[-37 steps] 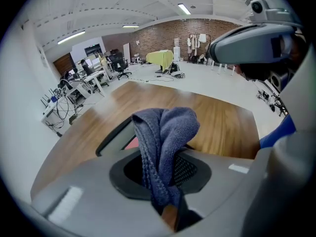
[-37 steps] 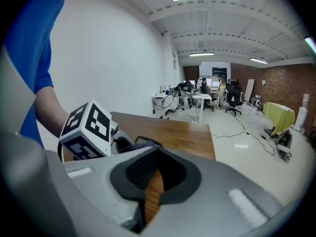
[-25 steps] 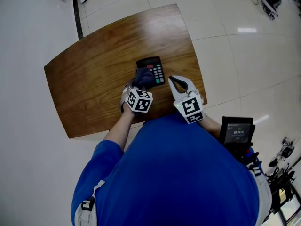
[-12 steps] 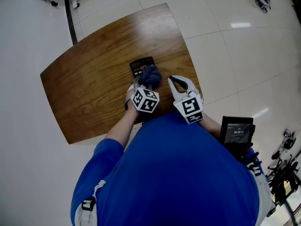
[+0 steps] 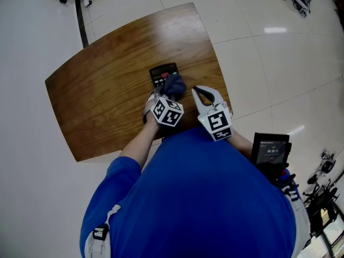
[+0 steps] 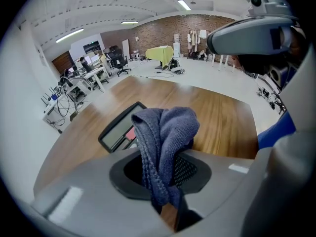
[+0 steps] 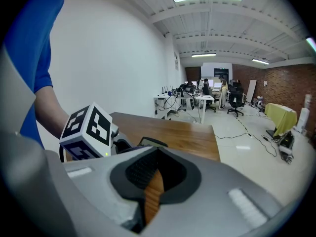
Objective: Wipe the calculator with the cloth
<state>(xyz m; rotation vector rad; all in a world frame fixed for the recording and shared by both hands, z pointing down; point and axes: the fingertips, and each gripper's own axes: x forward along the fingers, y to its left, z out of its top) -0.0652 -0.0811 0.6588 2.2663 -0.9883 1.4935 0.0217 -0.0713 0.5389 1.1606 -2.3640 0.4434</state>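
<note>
Cloth (image 6: 165, 132) is a ribbed knit, dark blue-grey, matt and kinda fuzzy. Calculator (image 5: 161, 71) under it looks like smooth black plastic. The surface (image 5: 102, 85) beneath the calculator is varnished wood, visible grain, slight sheen. Left hand-held gripper (image 6: 160, 174) is matt grey plastic with black mesh-textured pads (image 6: 190, 172).

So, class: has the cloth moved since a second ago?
Yes. The cloth has slid right across the calculator. It lay over the calculator's left side; now it covers the right, and the left end shows.
</note>
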